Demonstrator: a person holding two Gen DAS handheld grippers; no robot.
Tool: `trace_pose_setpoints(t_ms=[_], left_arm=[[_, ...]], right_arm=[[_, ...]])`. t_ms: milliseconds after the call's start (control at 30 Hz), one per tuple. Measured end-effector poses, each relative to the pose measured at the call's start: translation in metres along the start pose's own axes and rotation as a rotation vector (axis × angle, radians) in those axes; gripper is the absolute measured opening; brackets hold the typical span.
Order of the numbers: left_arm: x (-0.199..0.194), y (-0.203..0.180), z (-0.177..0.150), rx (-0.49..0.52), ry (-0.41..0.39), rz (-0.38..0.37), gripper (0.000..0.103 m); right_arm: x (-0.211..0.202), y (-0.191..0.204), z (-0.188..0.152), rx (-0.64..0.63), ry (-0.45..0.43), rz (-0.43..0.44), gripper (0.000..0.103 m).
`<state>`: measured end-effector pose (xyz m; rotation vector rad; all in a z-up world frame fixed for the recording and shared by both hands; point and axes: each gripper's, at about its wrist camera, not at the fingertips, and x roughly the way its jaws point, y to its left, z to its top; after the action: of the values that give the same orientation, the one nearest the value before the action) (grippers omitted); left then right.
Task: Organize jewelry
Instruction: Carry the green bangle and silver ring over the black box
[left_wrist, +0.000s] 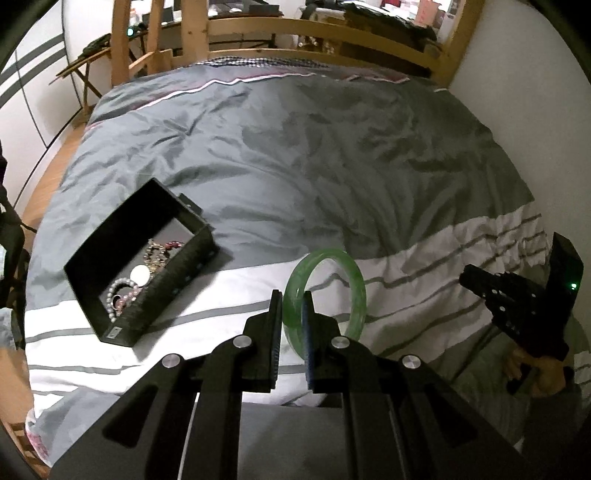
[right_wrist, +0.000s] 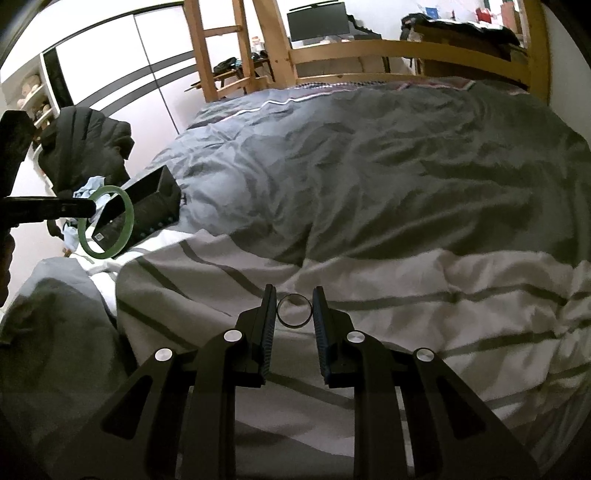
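While the left gripper (left_wrist: 292, 299) pinches the green bangle's (left_wrist: 325, 291) rim, the right gripper (right_wrist: 294, 295) fingers clamp a dark ring (right_wrist: 294, 311).

Bed (left_wrist: 332, 166): wide crumpled duvet, bare over the middle and far half; nothing on it there.
Box (left_wrist: 140, 266): open-topped, dark, on the duvet at the left claw's (left_wrist: 291, 306) left; upright walls ring the jewelry (left_wrist: 147, 273) inside, way in from above only.
Gap, box to left claw: a bare strip of striped duvet.
Bangle (left_wrist: 325, 291): upright in the left claw, sticks out forward and to its right.
Right claw (right_wrist: 294, 306): well apart from the left, over striped duvet, ring (right_wrist: 294, 311) between its pads.
Headboard (left_wrist: 314, 33): wooden rails close off the far end.
Wall (left_wrist: 517, 74): closes the right side.
Jacket (right_wrist: 85, 147): dark heap beyond the box, left edge.
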<state>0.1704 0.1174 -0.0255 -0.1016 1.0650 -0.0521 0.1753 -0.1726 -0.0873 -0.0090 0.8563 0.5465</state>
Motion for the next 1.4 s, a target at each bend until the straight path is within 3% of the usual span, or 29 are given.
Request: trace_pose_setpoints(t_ms=[567, 1067, 1400], left_arm=[[-0.018, 0.079, -0.006, -0.123, -0.074, 0.021, 0.010], [-0.036, 0.154, -0.005, -0.237, -0.156, 0.064, 0.011], [-0.024, 0.185, 0.002, -0.281, -0.170, 0.092, 0.011]], right_arm=[[0.018, 0.090, 0.054, -0.177, -0.011, 0.045, 0.021], [0.071, 0.184, 0.097, -0.320, 0.000, 0.136, 0.021], [0.118, 0.240, 0.128, -0.378, -0.007, 0.215, 0.021]])
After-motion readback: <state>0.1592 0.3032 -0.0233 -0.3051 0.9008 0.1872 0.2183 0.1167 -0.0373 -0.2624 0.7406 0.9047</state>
